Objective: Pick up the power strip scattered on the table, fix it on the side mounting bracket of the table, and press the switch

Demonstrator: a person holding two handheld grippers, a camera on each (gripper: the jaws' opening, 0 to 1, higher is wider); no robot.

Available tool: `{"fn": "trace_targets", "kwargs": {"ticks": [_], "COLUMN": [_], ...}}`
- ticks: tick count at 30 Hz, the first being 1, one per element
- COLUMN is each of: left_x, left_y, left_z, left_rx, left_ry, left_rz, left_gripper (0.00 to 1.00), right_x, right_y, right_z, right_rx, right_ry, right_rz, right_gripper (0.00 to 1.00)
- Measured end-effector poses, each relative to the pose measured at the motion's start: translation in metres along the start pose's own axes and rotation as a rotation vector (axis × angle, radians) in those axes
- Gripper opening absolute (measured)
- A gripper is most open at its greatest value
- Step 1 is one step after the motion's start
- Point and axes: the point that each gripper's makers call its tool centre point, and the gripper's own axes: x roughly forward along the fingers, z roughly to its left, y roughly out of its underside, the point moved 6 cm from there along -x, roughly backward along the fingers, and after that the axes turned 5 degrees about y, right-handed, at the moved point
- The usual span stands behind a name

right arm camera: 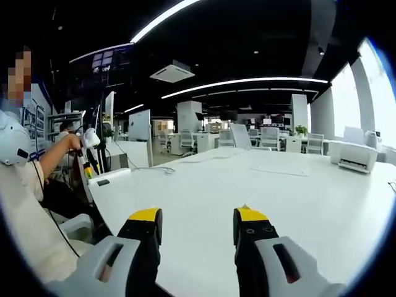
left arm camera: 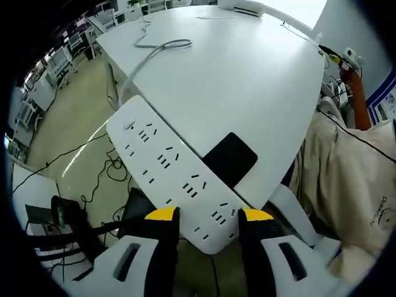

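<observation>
While no lettering reads clearly, the left gripper (left arm camera: 207,215) pinches the white power strip (left arm camera: 171,171) at the white table (left arm camera: 247,74) edge — the right gripper (right arm camera: 197,216) hovers open, empty, in an office.

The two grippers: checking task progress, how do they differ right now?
The left gripper has its jaws around the power strip at the table edge; the right gripper is open and empty, over bare tabletop. Both have yellow-tipped black jaws.

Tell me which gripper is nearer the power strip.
Left. The left gripper has its jaws either side of the power strip's near end; the right gripper hovers open over bare table, away from it.
</observation>
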Motion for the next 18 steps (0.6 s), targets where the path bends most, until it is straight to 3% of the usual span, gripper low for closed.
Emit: {"fn": "trace_targets", "kwargs": {"ticks": [8, 18], "left_x": [0.001, 0.001], "left_y": [0.000, 0.000], "left_z": [0.000, 0.000], "left_rx": [0.005, 0.008], "left_ry": [0.001, 0.002], "left_rz": [0.009, 0.006], "left_gripper": [0.42, 0.42], "right_x": [0.008, 0.040], "right_y": [-0.010, -0.028], "right_z": [0.004, 0.018], "right_rx": [-0.021, -0.030], "right_ry": [-0.008, -0.059], "right_rz": [-0.001, -0.020], "right_gripper": [0.41, 0.40]}}
